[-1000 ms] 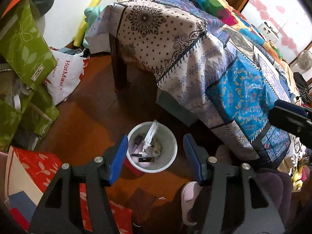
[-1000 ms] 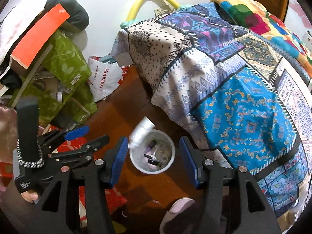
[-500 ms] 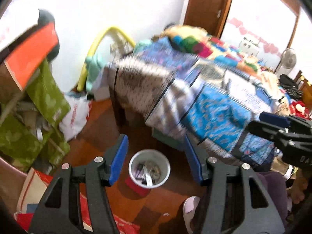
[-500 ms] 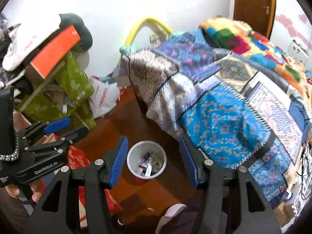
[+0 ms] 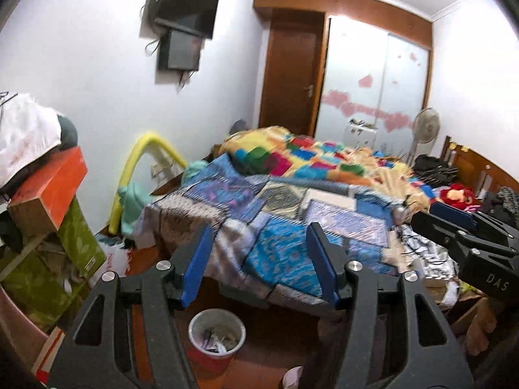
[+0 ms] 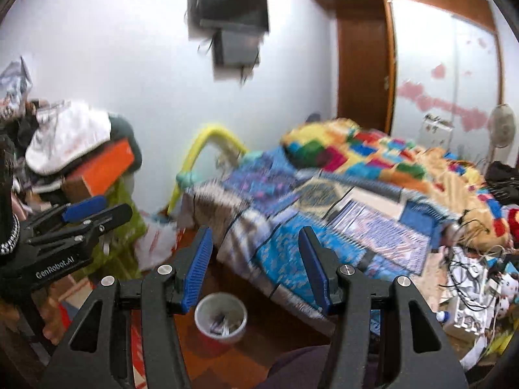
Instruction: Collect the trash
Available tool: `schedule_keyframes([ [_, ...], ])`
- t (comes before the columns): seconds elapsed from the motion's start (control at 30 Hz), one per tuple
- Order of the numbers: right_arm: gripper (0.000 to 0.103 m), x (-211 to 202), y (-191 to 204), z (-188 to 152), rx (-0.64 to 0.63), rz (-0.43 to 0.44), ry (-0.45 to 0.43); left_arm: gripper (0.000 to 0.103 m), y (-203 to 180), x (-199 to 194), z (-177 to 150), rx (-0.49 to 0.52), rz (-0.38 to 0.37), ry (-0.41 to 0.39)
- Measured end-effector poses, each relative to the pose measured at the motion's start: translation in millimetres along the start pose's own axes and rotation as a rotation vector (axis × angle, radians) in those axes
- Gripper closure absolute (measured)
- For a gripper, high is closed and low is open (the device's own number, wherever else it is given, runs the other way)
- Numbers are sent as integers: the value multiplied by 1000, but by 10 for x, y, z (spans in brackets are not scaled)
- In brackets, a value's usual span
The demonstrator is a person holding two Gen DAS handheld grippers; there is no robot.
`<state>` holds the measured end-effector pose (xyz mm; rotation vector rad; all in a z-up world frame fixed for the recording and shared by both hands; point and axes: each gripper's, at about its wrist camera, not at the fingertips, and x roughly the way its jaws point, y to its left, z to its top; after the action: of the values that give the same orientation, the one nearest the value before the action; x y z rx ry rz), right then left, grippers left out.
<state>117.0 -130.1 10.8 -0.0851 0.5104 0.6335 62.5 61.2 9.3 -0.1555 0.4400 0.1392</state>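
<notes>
Left gripper (image 5: 261, 261): my jaws stand apart, nothing between the blue pads; right gripper (image 6: 256, 264): likewise parted and empty; both aim slightly downward over the bed (image 5: 292, 214) with its patchwork covers; trash bin (image 5: 216, 330), white with a red base, stands on the wooden floor (image 5: 272, 350) below my fingers, beside the bed's near edge, with scraps of trash (image 6: 222, 322) inside.

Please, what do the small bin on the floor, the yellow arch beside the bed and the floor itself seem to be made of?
Small bin: probably plastic, with a smooth white rim and a red lower wall. Yellow arch: likely foam tubing, matte, thick and bent in a soft curve. Floor: apparently wood or laminate, reddish brown with a slight shine; the blur hides any grain.
</notes>
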Motion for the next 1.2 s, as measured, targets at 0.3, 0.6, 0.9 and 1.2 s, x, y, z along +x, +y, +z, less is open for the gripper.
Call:
schedule_keyframes([
  [0.3, 43, -644, 67, -212, 51, -142, -147, 14, -347, -478, -225, 63, -52, -76],
  [0.6, 0, -868, 38, -349, 106, -213, -212, 2, -341, -613, -389, 68, -44, -93],
  [0.9, 0, -913, 62, -431, 90, -242, -220, 2, -349, -614, -425, 64, -53, -89],
  [1.2, 0, -968, 58, -486, 91, -237, -206, 2, -368, -619, -455, 63, -55, -88],
])
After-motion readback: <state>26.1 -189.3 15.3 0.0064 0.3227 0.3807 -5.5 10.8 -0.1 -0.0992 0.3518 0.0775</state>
